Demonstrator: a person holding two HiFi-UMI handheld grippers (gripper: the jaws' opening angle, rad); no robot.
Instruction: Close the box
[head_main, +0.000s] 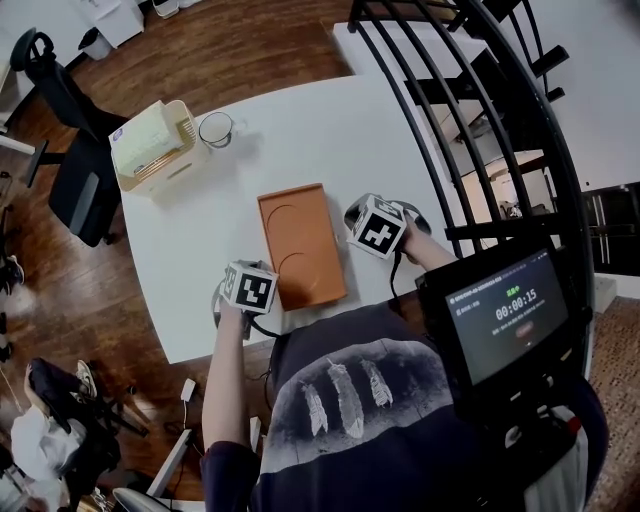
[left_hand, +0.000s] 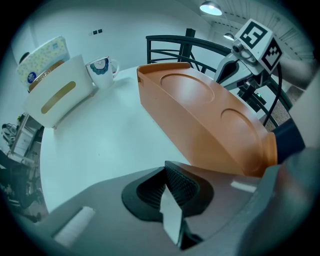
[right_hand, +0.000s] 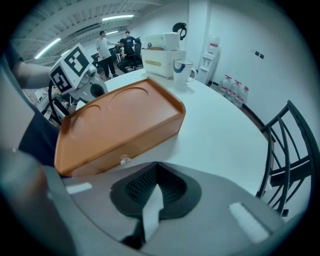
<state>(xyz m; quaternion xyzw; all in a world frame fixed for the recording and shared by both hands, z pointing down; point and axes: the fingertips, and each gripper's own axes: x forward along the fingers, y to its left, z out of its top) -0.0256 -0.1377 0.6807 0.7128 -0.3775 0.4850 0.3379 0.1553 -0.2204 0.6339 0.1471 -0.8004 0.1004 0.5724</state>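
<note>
An orange box (head_main: 300, 245) lies flat on the white table (head_main: 330, 130), its lid down, with two round dents in the top. In the right gripper view the box (right_hand: 120, 125) shows a small clear knob (right_hand: 124, 160) on its near side. My left gripper (head_main: 262, 290) sits at the box's near left corner, jaws shut with nothing between them (left_hand: 167, 192). At the right edge of the box is my right gripper (head_main: 362, 228), also shut and empty (right_hand: 152, 192). In the left gripper view the box (left_hand: 200, 115) fills the middle, just ahead of the jaws.
A cream holder with a tissue pack (head_main: 152, 143) and a mug (head_main: 215, 128) stand at the table's far left. A black office chair (head_main: 65, 150) is left of the table, and a black barred chair (head_main: 470, 120) is at its right. Two people (right_hand: 107, 47) stand far off.
</note>
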